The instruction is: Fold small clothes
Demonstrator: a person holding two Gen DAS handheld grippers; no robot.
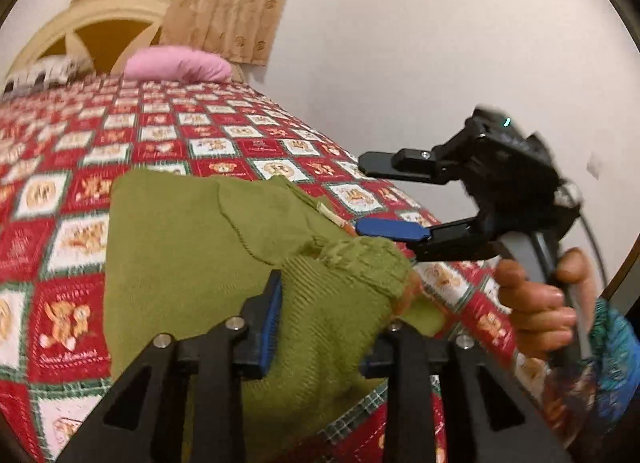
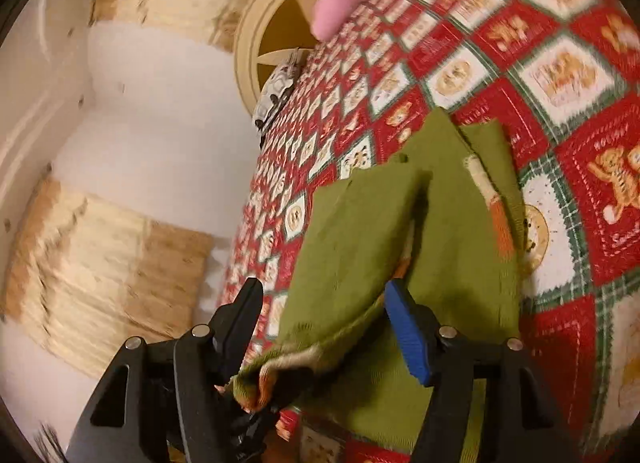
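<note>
The small olive-green knitted garment [image 1: 208,263] lies at lower centre on the red patchwork bedspread [image 1: 80,167] — soft, light, floppy — its ribbed hem bunched between the left gripper [image 1: 320,327]'s parted fingers, grip uncertain; the right gripper [image 1: 364,199] hangs released.

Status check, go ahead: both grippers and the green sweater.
Left gripper fingers around green sweater, grip unconfirmed. Right gripper open, beside sweater's edge. Sweater partly folded on quilt. Nothing in the way.

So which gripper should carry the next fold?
Probably left. The left gripper has the green garment's ribbed edge between its fingers, while the right gripper is open with empty fingers beside the cloth.
</note>
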